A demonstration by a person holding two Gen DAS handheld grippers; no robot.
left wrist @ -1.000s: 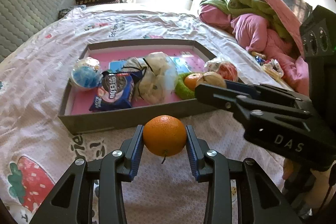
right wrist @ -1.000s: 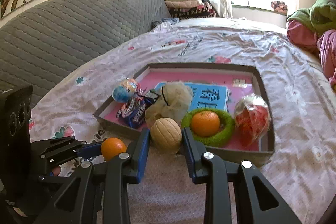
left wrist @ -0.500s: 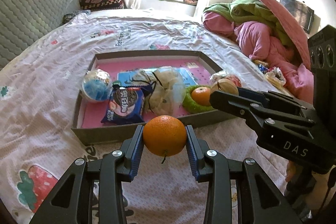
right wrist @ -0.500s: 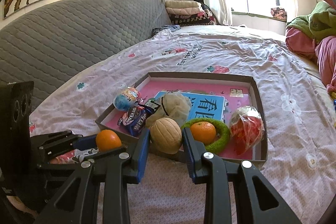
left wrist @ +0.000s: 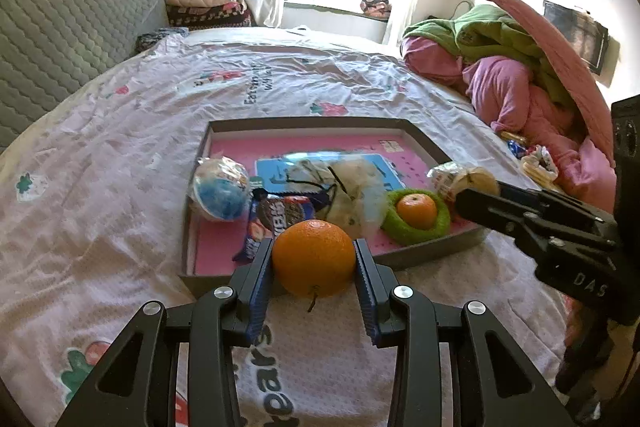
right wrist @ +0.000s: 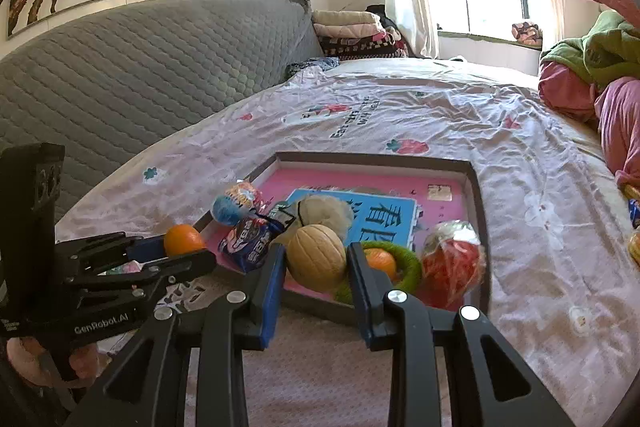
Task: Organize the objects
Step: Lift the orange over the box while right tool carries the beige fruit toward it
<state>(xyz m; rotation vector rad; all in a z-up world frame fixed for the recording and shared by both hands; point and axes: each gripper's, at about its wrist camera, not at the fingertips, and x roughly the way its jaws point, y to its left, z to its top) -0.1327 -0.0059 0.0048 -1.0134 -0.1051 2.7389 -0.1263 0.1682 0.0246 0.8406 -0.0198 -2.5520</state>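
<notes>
Orange fruit (left wrist: 314, 257) sits clamped between the blue pads of your left gripper (left wrist: 314, 261), now raised from below the tray (left wrist: 316, 123) wall to its near rim. Your right gripper (right wrist: 316, 259) grips the tan ball (right wrist: 316, 257) over the tray's near edge, hardly shifted. Both loads are probably ready for placing; free pink floor lies behind the snack packet (left wrist: 276, 217).

White lettering "GenRobot.AI" marks the left gripper (right wrist: 176, 253); "DAS" marks the right gripper (left wrist: 476, 191). The blue card (right wrist: 384, 215) in the tray (right wrist: 474, 187) bears large Chinese characters. The bedsheet (left wrist: 280, 379) print shows "ears"; other wording is unreadable.
</notes>
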